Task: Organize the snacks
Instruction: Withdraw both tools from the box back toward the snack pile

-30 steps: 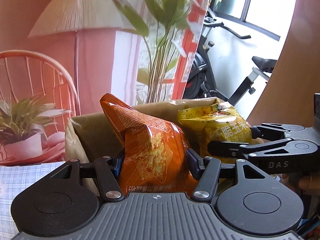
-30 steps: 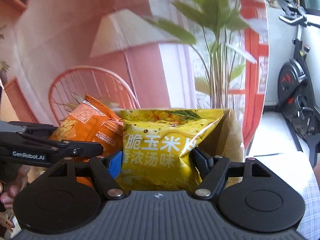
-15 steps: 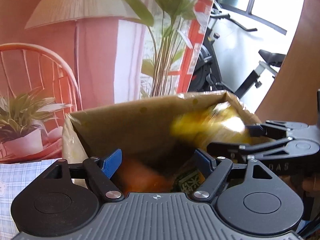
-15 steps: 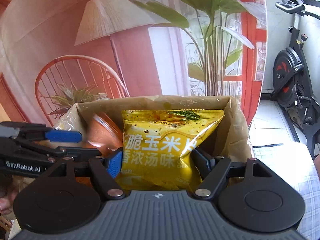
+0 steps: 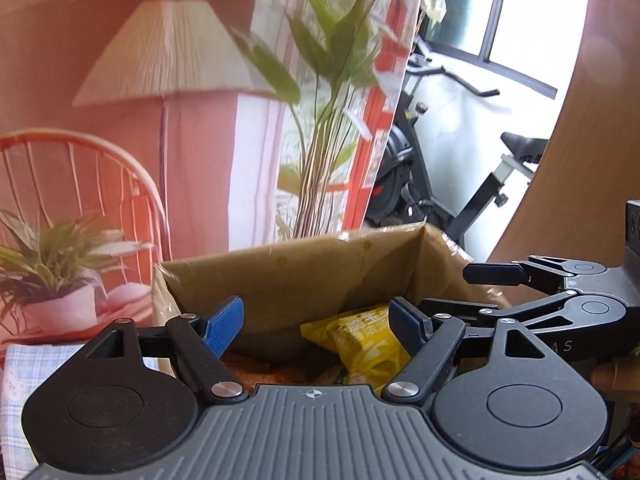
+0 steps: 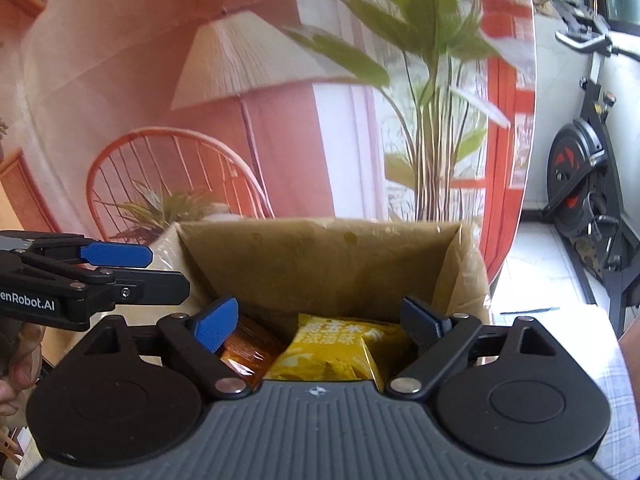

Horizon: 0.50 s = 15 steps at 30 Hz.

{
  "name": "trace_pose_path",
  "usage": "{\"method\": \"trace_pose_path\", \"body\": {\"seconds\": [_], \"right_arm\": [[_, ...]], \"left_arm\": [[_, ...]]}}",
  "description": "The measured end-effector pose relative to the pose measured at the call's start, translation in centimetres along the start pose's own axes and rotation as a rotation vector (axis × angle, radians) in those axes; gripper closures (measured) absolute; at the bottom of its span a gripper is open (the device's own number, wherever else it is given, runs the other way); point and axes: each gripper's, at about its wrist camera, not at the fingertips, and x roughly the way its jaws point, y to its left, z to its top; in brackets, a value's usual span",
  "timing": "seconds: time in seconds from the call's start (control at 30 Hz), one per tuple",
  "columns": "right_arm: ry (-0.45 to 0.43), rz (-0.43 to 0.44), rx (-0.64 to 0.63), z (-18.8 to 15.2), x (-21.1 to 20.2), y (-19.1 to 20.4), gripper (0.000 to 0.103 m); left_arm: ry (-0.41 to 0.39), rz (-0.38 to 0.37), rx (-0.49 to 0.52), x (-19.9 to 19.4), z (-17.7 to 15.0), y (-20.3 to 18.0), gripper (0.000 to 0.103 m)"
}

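A brown cardboard box [image 5: 320, 276] [image 6: 320, 256] stands open in front of both grippers. Inside lie a yellow snack bag [image 5: 364, 344] [image 6: 340, 350] and an orange snack bag [image 6: 248, 344], the orange one to the left. In the left wrist view the orange bag [image 5: 256, 372] shows only as a patch low in the box. My left gripper [image 5: 316, 320] is open above the box with nothing between its pads. My right gripper [image 6: 320, 320] hangs over the box with its jaws opening; the yellow bag lies below them, untouched. Each gripper appears from the side in the other's view.
A printed backdrop [image 6: 240, 120] with a lamp, chair and plants stands behind the box. An exercise bike [image 6: 588, 184] is at the far right. A blue checked cloth [image 5: 24, 380] covers the table beside the box. A hand [image 6: 20, 364] holds the left gripper's handle.
Both bags were let go and dropped into the box: the orange one first from my left gripper, then the yellow one from my right. Both grippers opened and rose a little.
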Motion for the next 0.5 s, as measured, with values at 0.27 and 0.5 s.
{"method": "trace_pose_path", "body": {"seconds": [0.27,0.5], "right_arm": [[-0.099,0.001,-0.046,0.2,-5.4,2.2,0.012],[-0.182,0.034,-0.042,-1.6,-10.8,3.7,0.012]], "left_arm": [[-0.101,0.033,0.001,-5.9,0.0,-0.8,0.021],[-0.192,0.167,0.051,-12.4,-2.3,-2.0,0.019]]}}
